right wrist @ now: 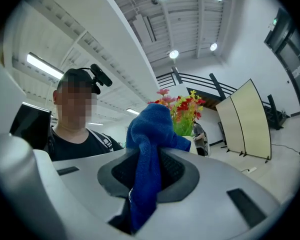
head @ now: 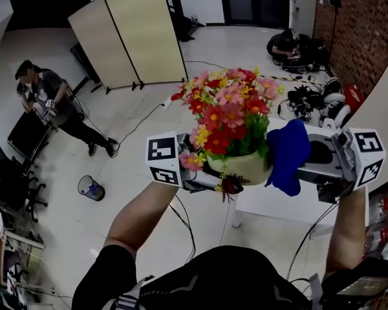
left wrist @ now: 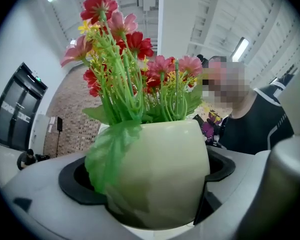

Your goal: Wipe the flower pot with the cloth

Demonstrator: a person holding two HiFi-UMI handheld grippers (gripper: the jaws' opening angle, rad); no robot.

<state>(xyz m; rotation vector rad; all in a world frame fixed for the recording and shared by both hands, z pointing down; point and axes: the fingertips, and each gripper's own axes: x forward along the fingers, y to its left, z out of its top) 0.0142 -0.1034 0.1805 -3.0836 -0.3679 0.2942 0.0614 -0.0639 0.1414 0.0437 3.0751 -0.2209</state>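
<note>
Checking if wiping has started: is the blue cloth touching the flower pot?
Cannot tell. Head view: the cloth meets the right edge of the flower pot, but depth is unclear. Right gripper view: the cloth covers that spot.

No words, numbers or brands are legible; the marker cubes [head: 163, 158] seem to bear only square patterns.

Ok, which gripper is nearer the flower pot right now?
Left. The left gripper is shut on the flower pot itself; the right gripper holds the blue cloth just beside the pot, on the person's right.
</note>
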